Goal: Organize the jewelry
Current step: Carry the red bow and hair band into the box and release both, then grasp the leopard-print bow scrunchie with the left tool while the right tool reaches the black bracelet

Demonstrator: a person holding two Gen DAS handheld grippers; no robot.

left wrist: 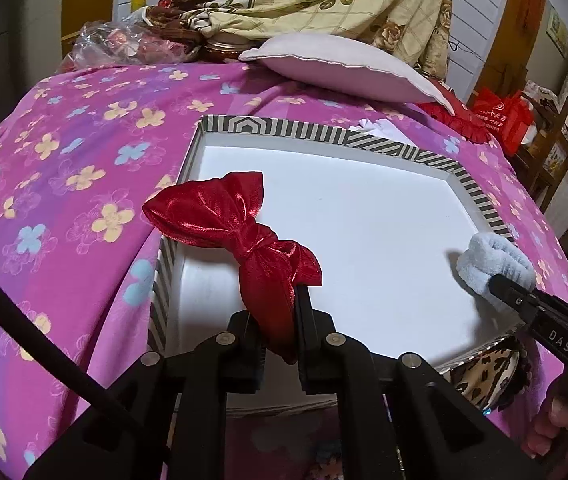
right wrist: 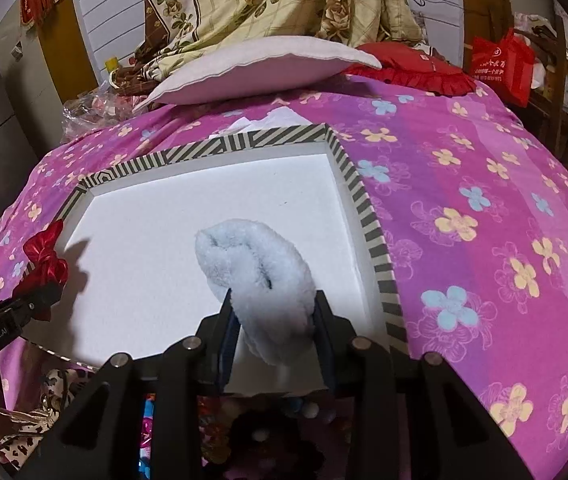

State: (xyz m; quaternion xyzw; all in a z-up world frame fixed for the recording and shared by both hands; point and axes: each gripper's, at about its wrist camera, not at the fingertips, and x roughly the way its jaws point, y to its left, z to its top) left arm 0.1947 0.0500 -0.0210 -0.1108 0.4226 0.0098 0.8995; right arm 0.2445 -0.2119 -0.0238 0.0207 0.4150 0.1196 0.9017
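Over the striped-rim tray (left wrist: 480, 196), L gripper (left wrist: 274, 316) clamps red bow (left wrist: 236, 224), R gripper (right wrist: 274, 316) holds fluffy blue scrunchie (right wrist: 252, 264), pads prob. loosening; lower both items inside 1st, then release

left claw (left wrist: 276, 312): matte black, silver pivot screws, "GenRobot.AI" lettering | right claw (right wrist: 274, 320): matte black, blue pads, "DAS" lettering

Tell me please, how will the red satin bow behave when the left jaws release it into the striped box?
The red satin bow is probably light and floppy: its loops sag past the left gripper. Its glossy fabric looks slippery, so it may slide on the smooth white floor of the striped box. It seems unlikely to roll or break.
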